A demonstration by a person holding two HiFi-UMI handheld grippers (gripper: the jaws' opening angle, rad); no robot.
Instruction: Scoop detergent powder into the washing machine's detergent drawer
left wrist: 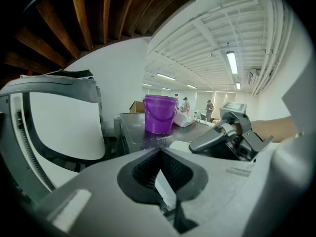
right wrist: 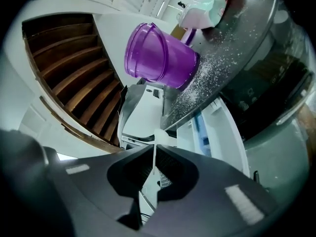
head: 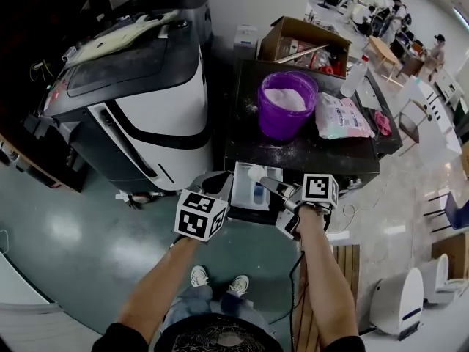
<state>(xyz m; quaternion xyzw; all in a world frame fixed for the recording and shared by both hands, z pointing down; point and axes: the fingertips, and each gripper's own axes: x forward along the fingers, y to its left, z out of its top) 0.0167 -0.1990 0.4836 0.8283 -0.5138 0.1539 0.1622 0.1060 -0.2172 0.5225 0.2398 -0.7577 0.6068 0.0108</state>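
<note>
The right gripper (right wrist: pixel 155 151) is clenched on the thin handle of a small white plastic scoop (right wrist: pixel 159 135), whose bowl sticks out just past the jaw tips. In the head view the scoop hangs over the pulled-out white detergent drawer (head: pixel 248 196) at the front of the dark-topped washing machine (head: pixel 308 151). One blue-tinted compartment of the drawer shows in the right gripper view.

The left gripper (left wrist: pixel 159 152) sits just beside the drawer's left front corner. Its jaw tips are drawn together. A pale sliver shows in the hollow behind the tips, and what it is cannot be told.

On the machine's top, beyond the drawer, stands a translucent purple plastic bucket (head: pixel 282 122), upright and holding white detergent powder (head: pixel 286 97). Loose white grains (right wrist: pixel 212 78) are scattered over the dark surface around its base. Just to the bucket's right lies a pink-and-white soft detergent bag (head: pixel 341 116). An open brown cardboard box (head: pixel 293 35) stands behind both. To the left of the washing machine is a larger white-and-black appliance (head: pixel 146 116).
</note>
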